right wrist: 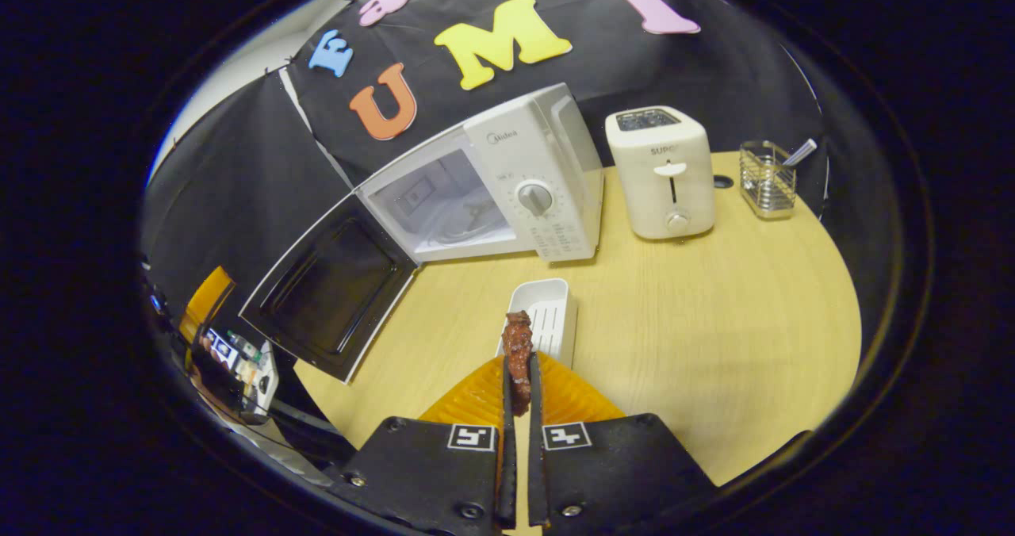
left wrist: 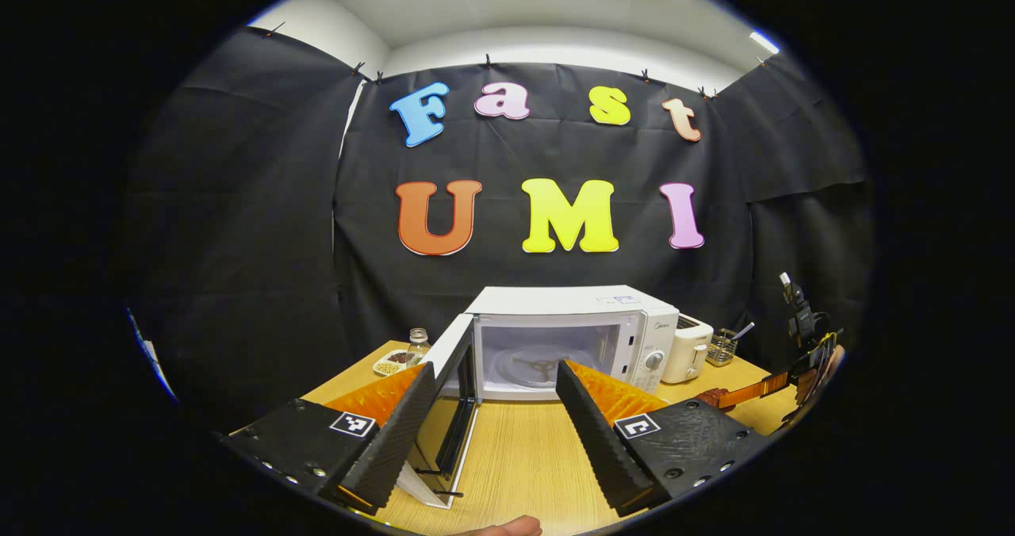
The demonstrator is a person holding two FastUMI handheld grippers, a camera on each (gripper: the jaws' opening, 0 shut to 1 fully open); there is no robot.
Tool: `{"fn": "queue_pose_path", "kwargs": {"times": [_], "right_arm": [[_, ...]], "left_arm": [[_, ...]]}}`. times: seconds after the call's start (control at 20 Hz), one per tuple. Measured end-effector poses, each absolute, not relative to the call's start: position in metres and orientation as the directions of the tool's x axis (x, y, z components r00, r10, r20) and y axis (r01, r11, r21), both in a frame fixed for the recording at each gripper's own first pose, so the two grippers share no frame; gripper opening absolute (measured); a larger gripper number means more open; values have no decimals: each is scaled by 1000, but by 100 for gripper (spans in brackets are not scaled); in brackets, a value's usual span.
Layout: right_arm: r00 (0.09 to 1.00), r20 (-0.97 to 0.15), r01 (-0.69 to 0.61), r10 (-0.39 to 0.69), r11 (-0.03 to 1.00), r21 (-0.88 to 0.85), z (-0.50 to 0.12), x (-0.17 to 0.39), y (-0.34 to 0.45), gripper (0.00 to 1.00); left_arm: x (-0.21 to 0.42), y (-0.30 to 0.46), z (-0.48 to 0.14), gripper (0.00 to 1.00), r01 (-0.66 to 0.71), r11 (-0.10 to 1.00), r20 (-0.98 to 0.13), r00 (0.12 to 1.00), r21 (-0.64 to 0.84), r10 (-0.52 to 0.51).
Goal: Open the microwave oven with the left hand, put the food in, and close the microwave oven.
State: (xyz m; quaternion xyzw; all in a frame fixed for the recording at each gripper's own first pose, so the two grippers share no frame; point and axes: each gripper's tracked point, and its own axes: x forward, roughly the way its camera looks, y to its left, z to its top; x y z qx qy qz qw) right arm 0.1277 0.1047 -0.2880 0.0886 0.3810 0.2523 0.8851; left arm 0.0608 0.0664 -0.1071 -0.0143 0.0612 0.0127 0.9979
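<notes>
Right tool point(right wrist: 519, 385) pinching a dark reddish-brown, lumpy strip of food point(right wrist: 518, 351), held up over the bench point(right wrist: 714, 346). Left tool point(left wrist: 496, 425) spread wide. Just past the food, white tray point(right wrist: 545, 316). Farther back, white microwave oven point(right wrist: 507, 187), door point(right wrist: 327, 286) swung open.

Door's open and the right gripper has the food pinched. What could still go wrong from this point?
The food is a thin piece held edge-on between the right gripper fingers, its top poking free, so it might slip or pivot on the way in. The microwave door swings wide over the table; the left gripper, open just beside it, could bump it. The white tray lies in the path to the cavity.
</notes>
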Motion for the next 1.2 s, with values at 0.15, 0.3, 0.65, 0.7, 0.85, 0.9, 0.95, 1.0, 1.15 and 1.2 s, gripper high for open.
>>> {"fn": "queue_pose_path", "kwargs": {"times": [0.15, 0.3, 0.65, 0.7, 0.85, 0.9, 0.95, 1.0, 1.15, 1.2], "right_arm": [[639, -603, -382, 478, 877, 291, -266, 105, 112, 9], [676, -579, -382, 456, 888, 255, -247, 91, 122, 9], [731, -508, -421, 456, 887, 191, -216, 84, 182, 9], [736, -501, -426, 456, 887, 181, -215, 87, 194, 9], [744, -489, -440, 455, 885, 154, -217, 100, 236, 9], [747, -491, -443, 449, 886, 137, -220, 107, 250, 9], [749, -493, -445, 441, 888, 119, -225, 114, 263, 9], [751, -496, -448, 436, 888, 102, -228, 122, 276, 9], [751, -498, -450, 433, 888, 93, -244, 149, 313, 9], [755, -500, -439, 423, 894, 93, -249, 159, 320, 8]], "left_arm": [[45, 81, -99, 94, -30, 998, -82, 996, -59, 25], [34, 87, -95, 94, -30, 992, -54, 998, -125, 23], [23, 109, -97, 93, -48, 992, -65, 997, -121, 40], [21, 111, -96, 93, -45, 992, -66, 997, -120, 38], [16, 123, -92, 94, -48, 990, -50, 998, -129, 42], [14, 130, -89, 94, -59, 989, -39, 998, -137, 54], [14, 139, -86, 82, -77, 986, -26, 997, -146, 74], [14, 149, -84, 94, -94, 984, -14, 996, -152, 93], [14, 168, -88, 94, -129, 977, -9, 992, -170, 129], [14, 173, -92, 81, -133, 976, -14, 991, -175, 133]]}}
